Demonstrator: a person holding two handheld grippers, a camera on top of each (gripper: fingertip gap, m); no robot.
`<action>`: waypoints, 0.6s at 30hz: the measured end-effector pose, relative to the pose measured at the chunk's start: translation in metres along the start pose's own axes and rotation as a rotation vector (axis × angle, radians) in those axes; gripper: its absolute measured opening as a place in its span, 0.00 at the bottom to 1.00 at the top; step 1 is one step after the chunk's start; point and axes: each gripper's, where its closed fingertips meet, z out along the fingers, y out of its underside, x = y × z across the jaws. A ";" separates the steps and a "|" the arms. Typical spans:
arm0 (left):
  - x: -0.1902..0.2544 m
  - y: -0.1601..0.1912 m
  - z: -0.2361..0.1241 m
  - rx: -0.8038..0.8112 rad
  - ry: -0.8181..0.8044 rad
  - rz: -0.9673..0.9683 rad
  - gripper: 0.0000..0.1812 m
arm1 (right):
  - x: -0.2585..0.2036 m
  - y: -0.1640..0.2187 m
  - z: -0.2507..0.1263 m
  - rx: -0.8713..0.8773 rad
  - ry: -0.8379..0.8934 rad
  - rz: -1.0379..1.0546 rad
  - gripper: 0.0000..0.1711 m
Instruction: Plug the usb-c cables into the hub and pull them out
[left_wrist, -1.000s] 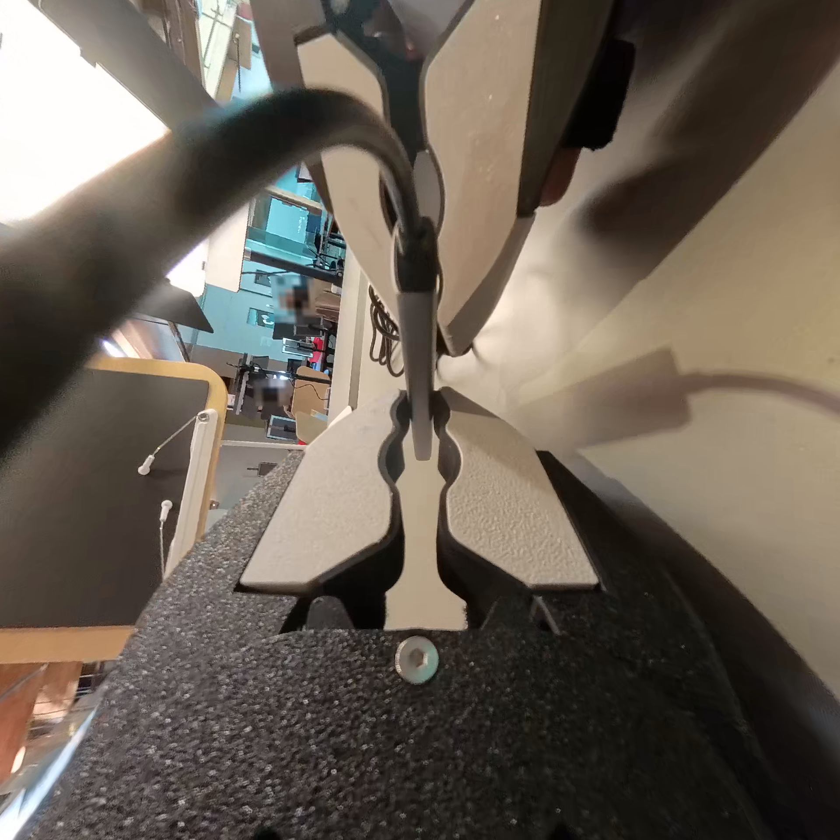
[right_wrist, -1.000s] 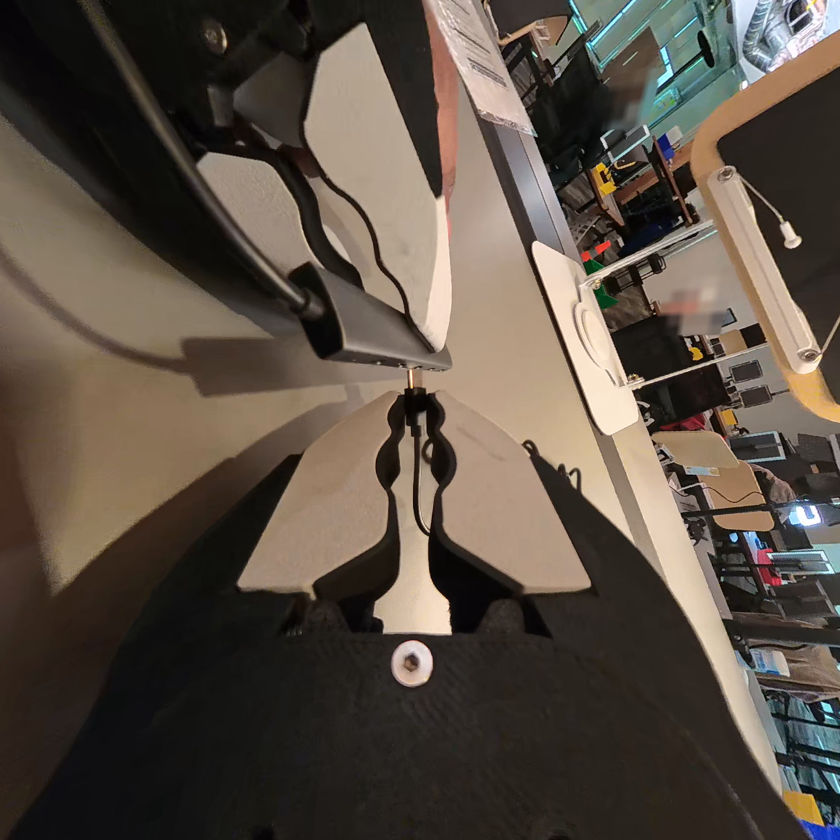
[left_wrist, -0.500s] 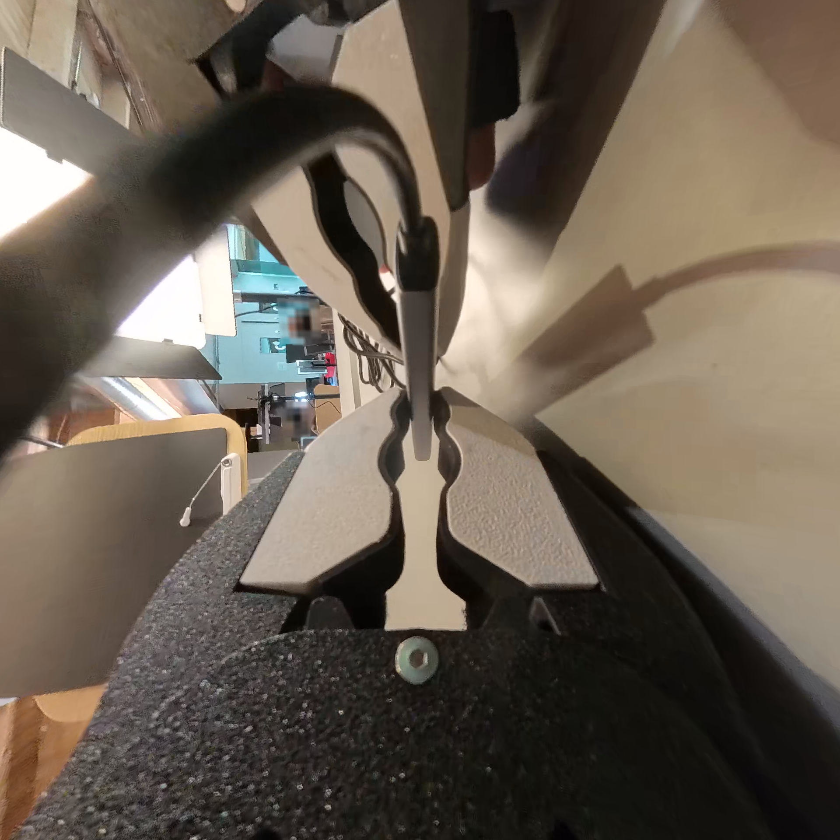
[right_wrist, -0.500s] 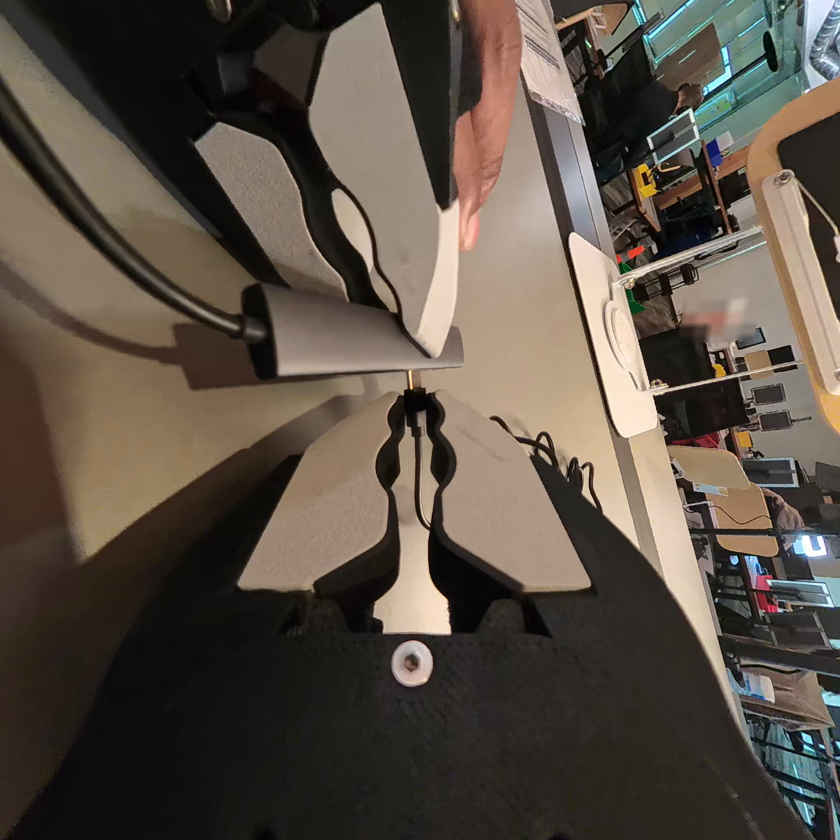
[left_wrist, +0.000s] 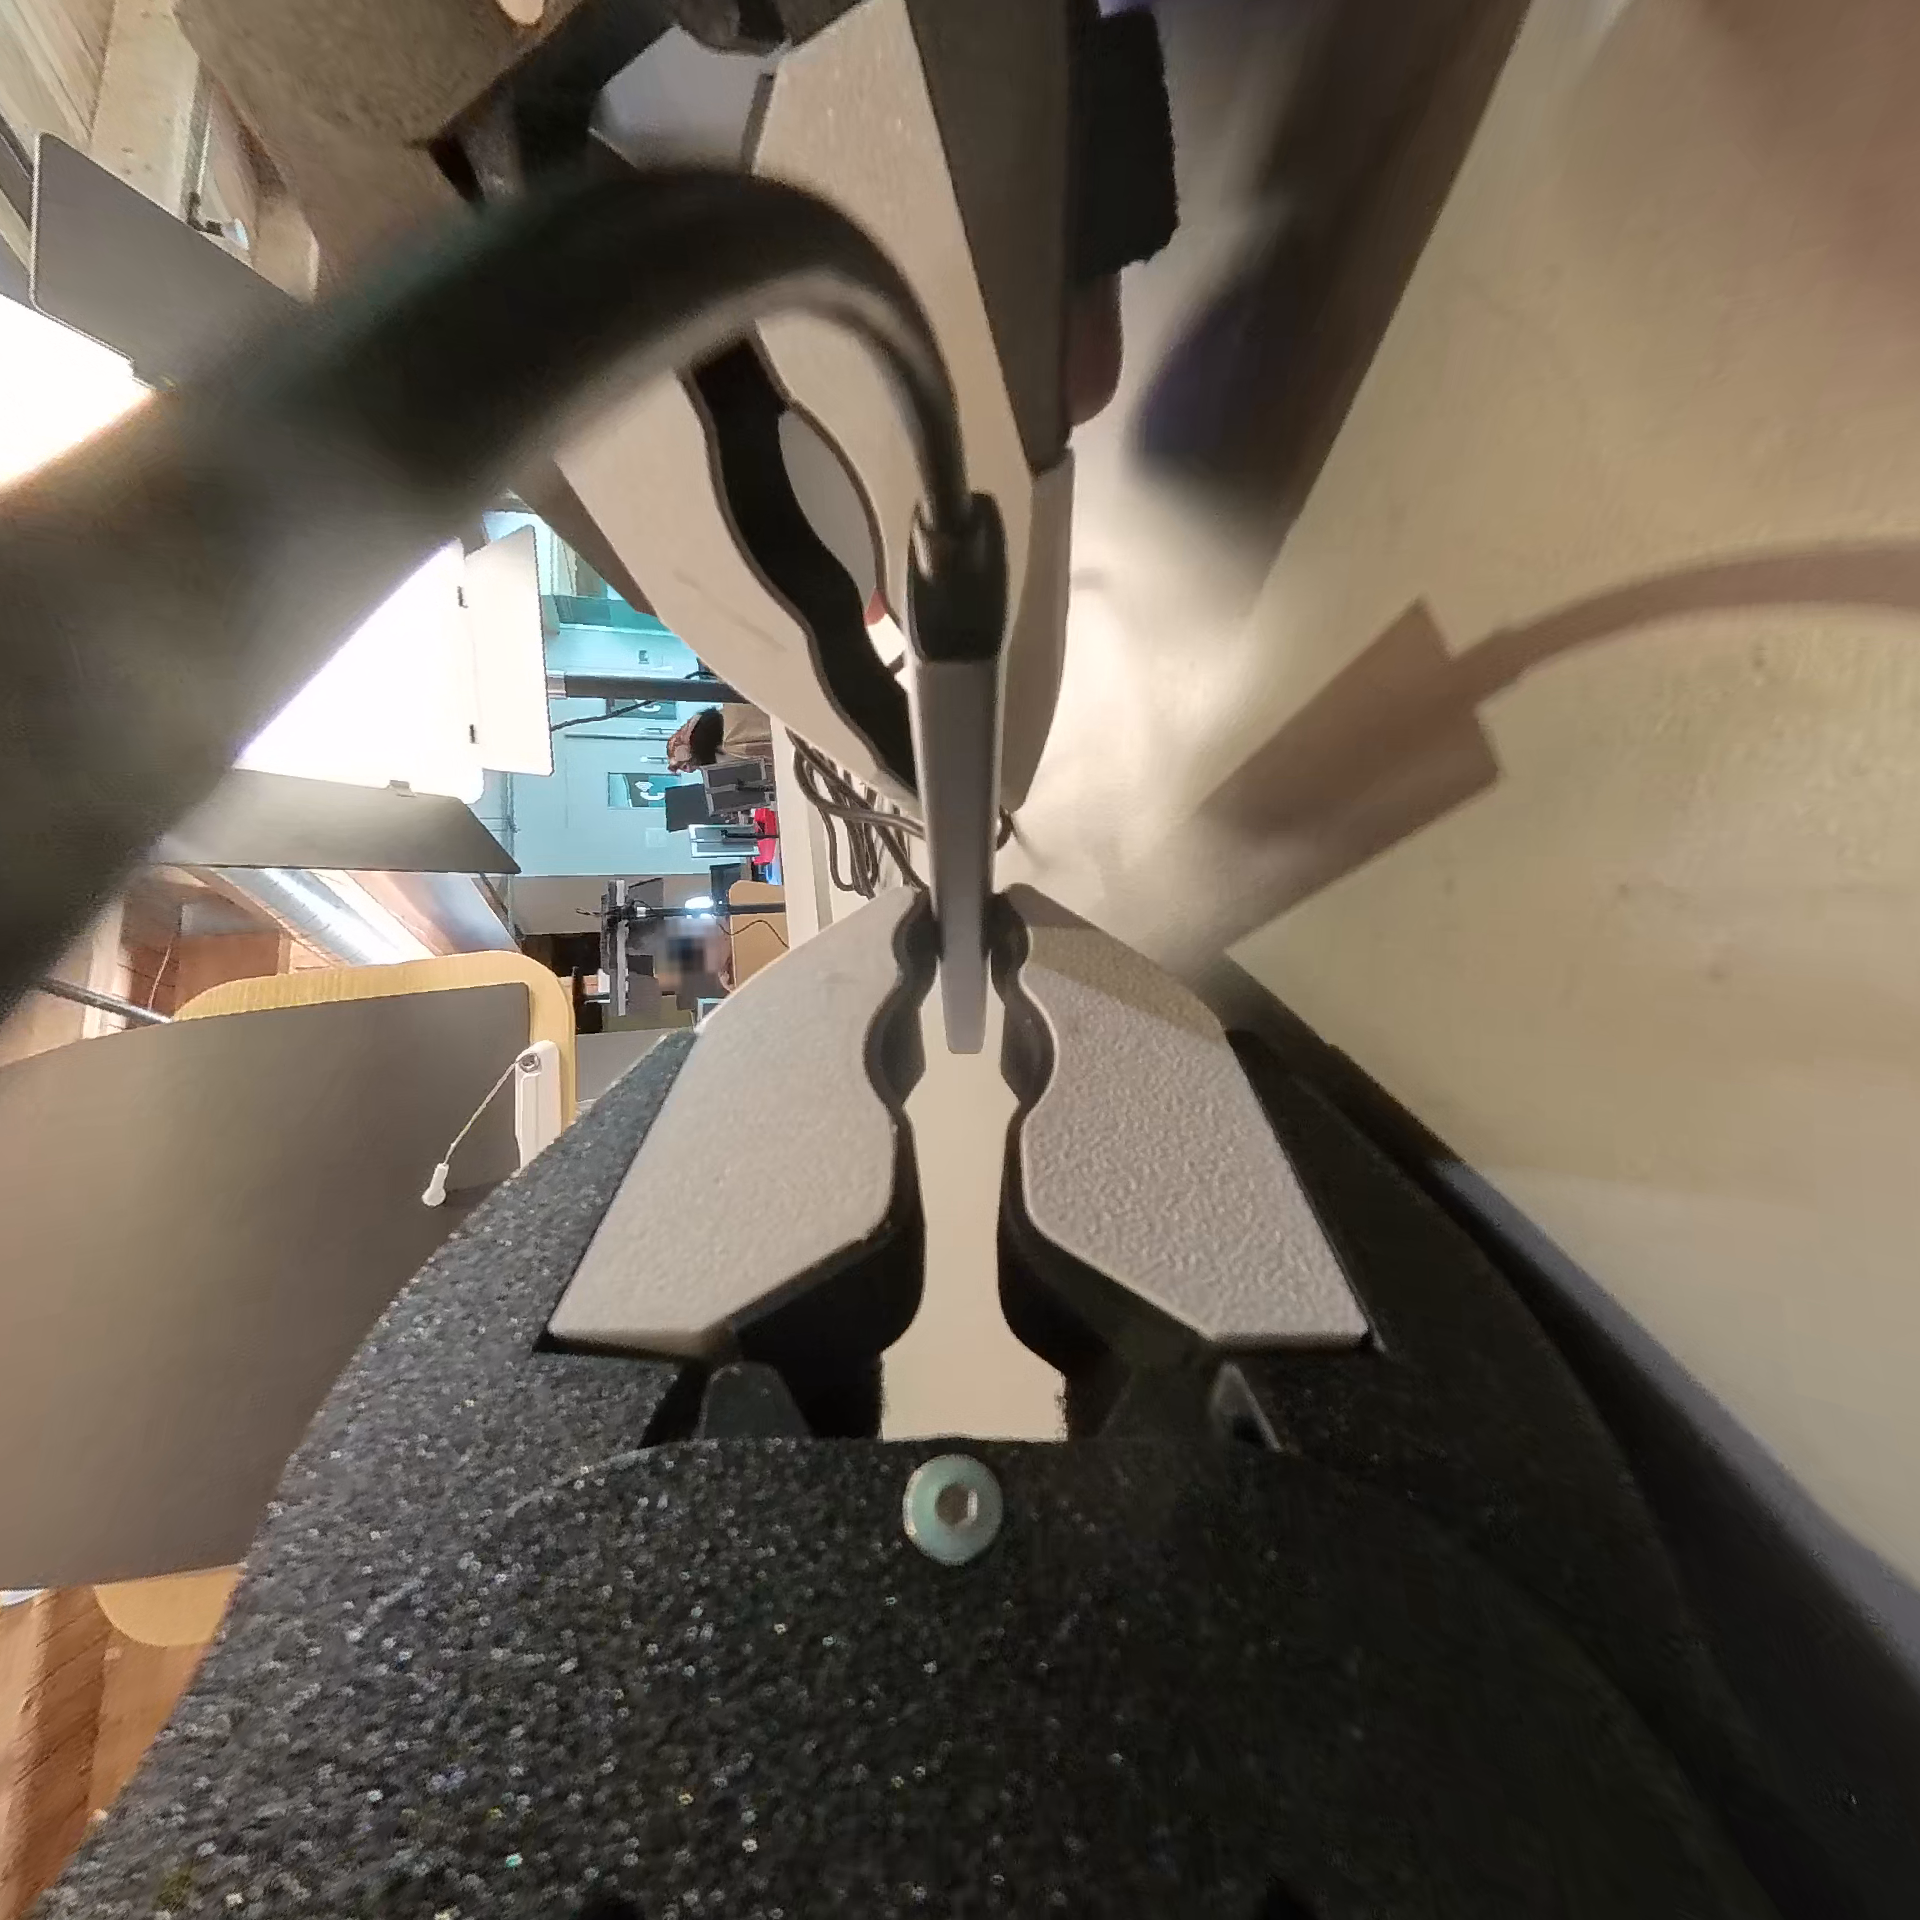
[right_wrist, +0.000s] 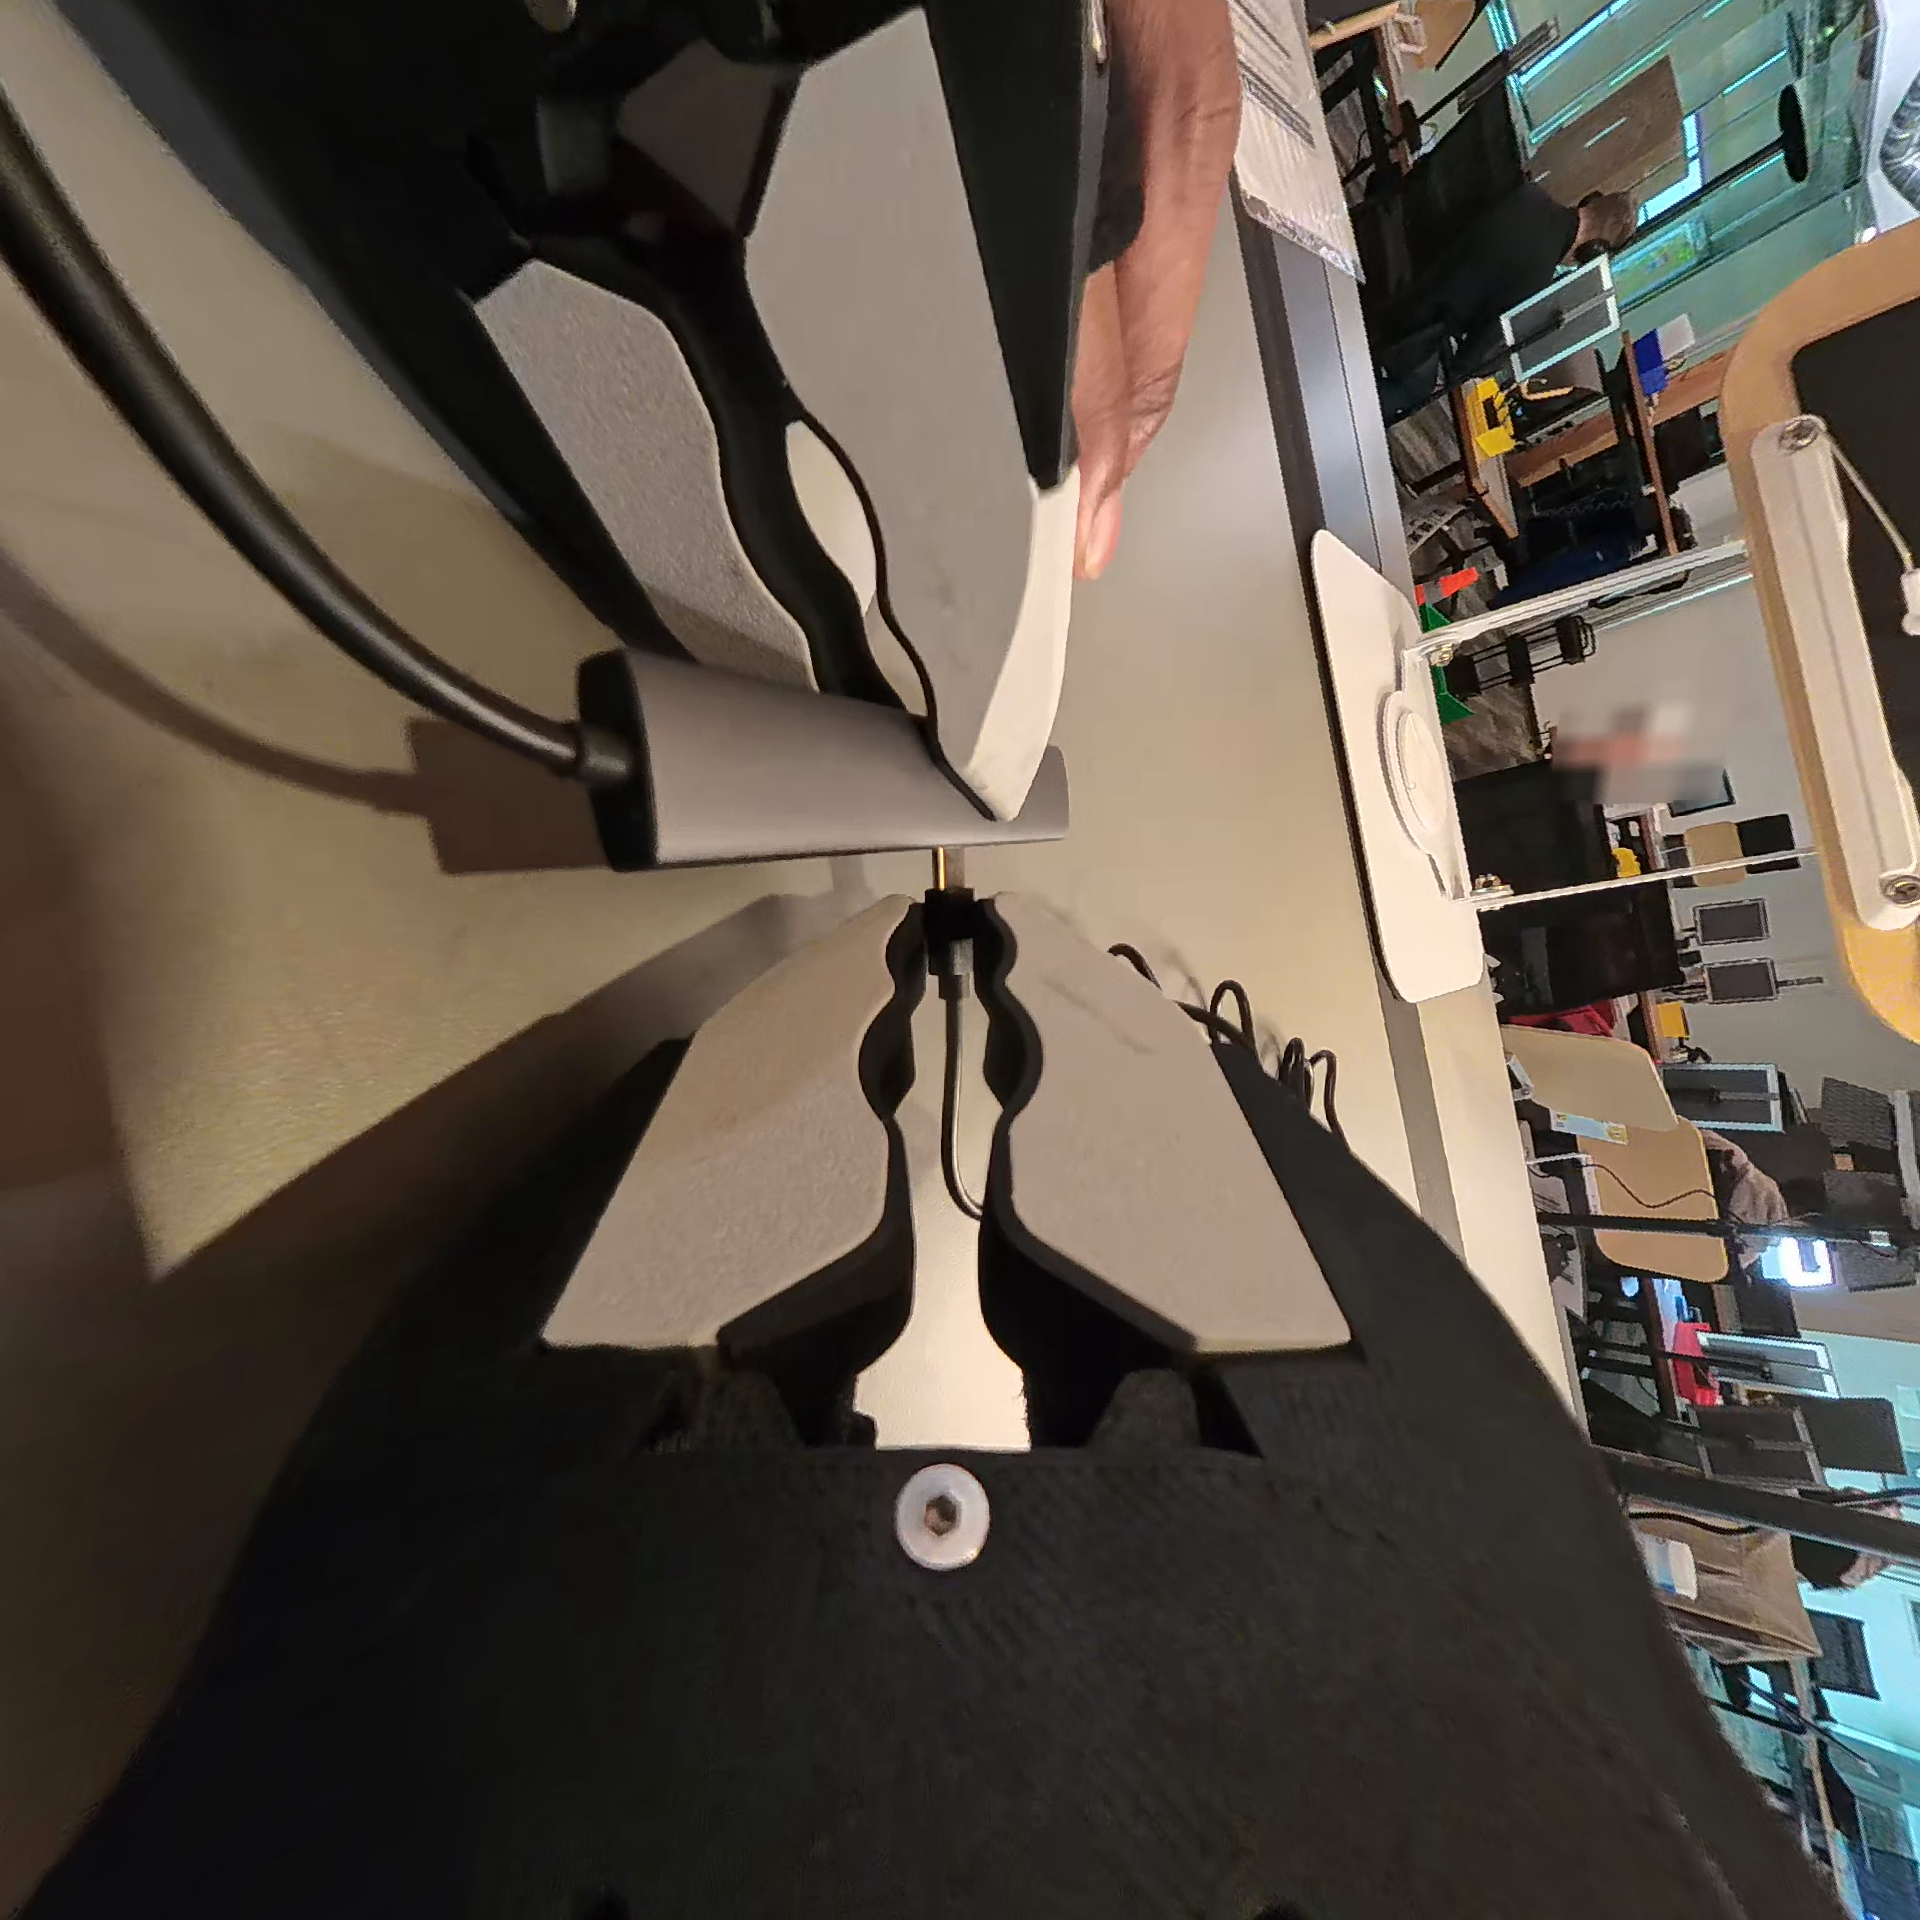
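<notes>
My left gripper (left_wrist: 961, 914) is shut on one end of the grey hub (left_wrist: 958, 790), which I see edge-on. The hub's thick black lead (left_wrist: 520, 312) arcs up and left. In the right wrist view the hub (right_wrist: 831, 774) lies crosswise, held at its right end by the left gripper's fingers (right_wrist: 935, 416). My right gripper (right_wrist: 948, 904) is shut on a black USB-C plug (right_wrist: 950, 940). The plug's gold metal tip (right_wrist: 940, 864) meets the hub's near side and is partly exposed. The plug's thin cable (right_wrist: 951, 1122) runs back between the jaws.
Both grippers hover over a beige table (right_wrist: 1195, 727). A coil of black cables (right_wrist: 1257, 1029) lies just right of my right gripper. A white pad (right_wrist: 1392, 769) sits at the table's far edge, with a paper sheet (right_wrist: 1288, 114) beyond. A hand (right_wrist: 1143, 312) is behind the left gripper. Both grippers' tips are close together, under 4 cm apart.
Both grippers have tilted together, so the hub now shows more of its broad face in the right wrist view. The plug tip stays at the hub's side. Both grips hold.
</notes>
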 end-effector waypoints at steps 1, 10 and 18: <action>0.000 0.000 0.000 -0.001 -0.001 0.001 0.06 | 0.000 0.000 0.000 -0.001 0.000 0.000 0.05; -0.001 -0.001 0.001 -0.004 -0.007 -0.003 0.06 | 0.000 -0.003 -0.003 0.001 0.012 -0.031 0.05; -0.002 -0.004 0.001 -0.007 0.010 -0.033 0.06 | 0.000 -0.008 -0.006 0.031 0.025 -0.066 0.04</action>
